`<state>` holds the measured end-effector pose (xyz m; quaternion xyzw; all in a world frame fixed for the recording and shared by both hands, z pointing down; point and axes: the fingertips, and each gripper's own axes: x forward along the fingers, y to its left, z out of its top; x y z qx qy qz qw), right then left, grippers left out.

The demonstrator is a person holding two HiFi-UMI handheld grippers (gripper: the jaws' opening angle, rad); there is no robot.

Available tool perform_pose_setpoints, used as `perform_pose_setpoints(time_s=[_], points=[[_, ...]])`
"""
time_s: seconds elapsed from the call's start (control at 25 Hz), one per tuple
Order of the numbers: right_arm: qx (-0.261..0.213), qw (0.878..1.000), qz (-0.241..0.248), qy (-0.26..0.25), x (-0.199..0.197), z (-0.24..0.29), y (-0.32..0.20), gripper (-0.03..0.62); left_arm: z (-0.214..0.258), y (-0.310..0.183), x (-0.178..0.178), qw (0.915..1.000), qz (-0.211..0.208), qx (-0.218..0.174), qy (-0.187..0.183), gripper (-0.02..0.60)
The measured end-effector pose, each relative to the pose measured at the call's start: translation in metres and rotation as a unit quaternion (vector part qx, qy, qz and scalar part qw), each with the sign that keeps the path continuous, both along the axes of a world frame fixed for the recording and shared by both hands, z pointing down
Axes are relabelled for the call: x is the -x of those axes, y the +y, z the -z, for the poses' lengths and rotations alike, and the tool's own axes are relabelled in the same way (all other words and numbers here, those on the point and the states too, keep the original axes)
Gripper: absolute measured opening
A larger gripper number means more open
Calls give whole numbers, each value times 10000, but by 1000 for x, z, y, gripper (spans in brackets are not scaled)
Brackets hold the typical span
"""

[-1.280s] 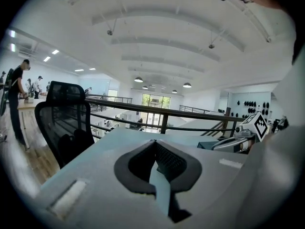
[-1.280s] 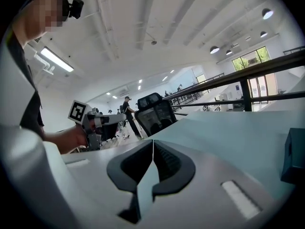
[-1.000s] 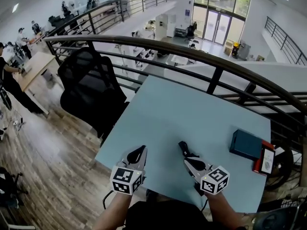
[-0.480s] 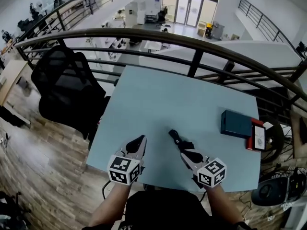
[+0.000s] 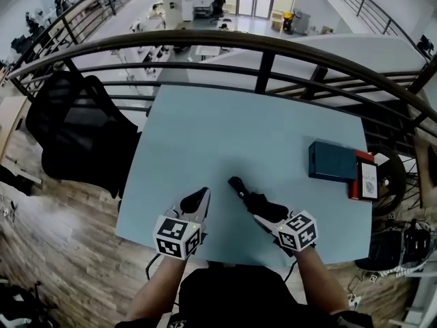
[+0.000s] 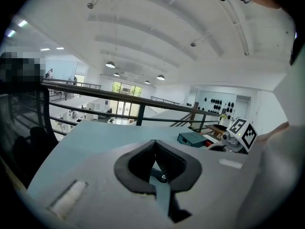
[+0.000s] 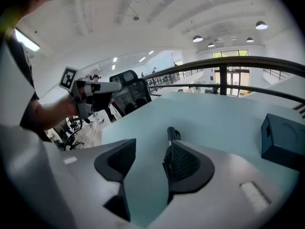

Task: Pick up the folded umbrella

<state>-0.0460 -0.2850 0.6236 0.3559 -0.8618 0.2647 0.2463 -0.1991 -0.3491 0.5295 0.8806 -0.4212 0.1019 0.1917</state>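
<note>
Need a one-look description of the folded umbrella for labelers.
On the light blue table beside the curved railing, look near the front edge, mid-width. The folded umbrella is the short black bundle lying diagonally there; its neighbours, a dark teal box and a red item, sit at the right edge.

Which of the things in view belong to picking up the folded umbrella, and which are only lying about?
Belong to the job:
folded umbrella, black, lying on the light blue table
right gripper, jaws opening, nothing between them

Only lying about:
dark teal box
red item beside it
black office chair beside the table
</note>
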Motion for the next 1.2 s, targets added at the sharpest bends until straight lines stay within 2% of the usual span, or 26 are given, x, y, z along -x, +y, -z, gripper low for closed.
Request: perform_pose_setpoints(time_s=[0.4, 0.56, 0.84, 1.2], points=[[881, 9931, 81, 763, -27, -75, 2, 337, -30, 9, -12, 9994, -32, 335, -83, 6], [1030, 9897, 151, 986, -26, -94, 1, 365, -36, 9, -10, 9993, -1, 379, -62, 6], [1396, 9817, 295, 1261, -29, -119, 2, 379, -48, 9, -7, 9989, 42, 471, -13, 6], [1773, 9615, 655, 1993, -27, -150, 5, 360, -51, 9, 1, 9985, 80, 532, 82, 6]])
